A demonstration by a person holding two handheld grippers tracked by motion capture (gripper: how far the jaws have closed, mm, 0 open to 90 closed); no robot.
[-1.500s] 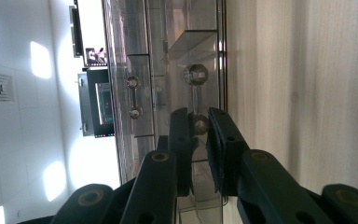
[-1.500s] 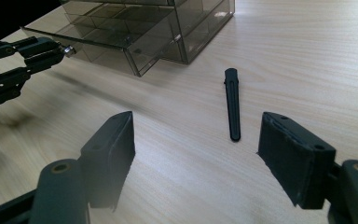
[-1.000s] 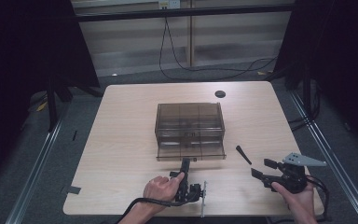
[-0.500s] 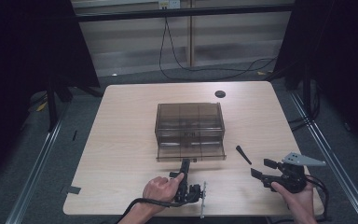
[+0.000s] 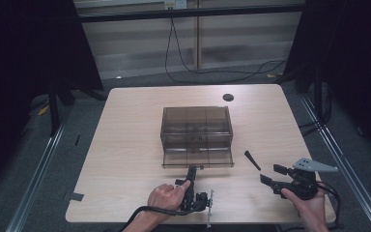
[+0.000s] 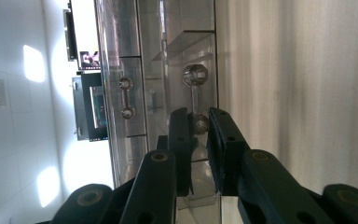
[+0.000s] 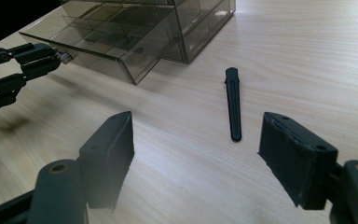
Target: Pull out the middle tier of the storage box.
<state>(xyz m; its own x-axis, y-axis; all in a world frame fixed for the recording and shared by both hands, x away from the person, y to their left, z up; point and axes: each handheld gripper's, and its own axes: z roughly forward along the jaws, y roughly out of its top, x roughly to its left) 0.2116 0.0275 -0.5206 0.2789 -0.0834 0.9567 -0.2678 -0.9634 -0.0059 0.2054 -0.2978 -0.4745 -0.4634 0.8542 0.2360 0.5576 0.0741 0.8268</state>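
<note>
Drawer of smoky organizer at worktop centre, pulled toward 6 o'clock; left claw clenched on its knob, seen close in left gripper view. Right claw released near black clip.

1. High view: the bench is evenly lit from above; its surroundings fall into deep shadow.
2. Left gripper view: bright ceiling lights blow out at the left edge; the near jaws are soft, and the clear drawer box shows reflections.
3. Right gripper view: warm light, soft shadows, blurred near jaws.
</note>
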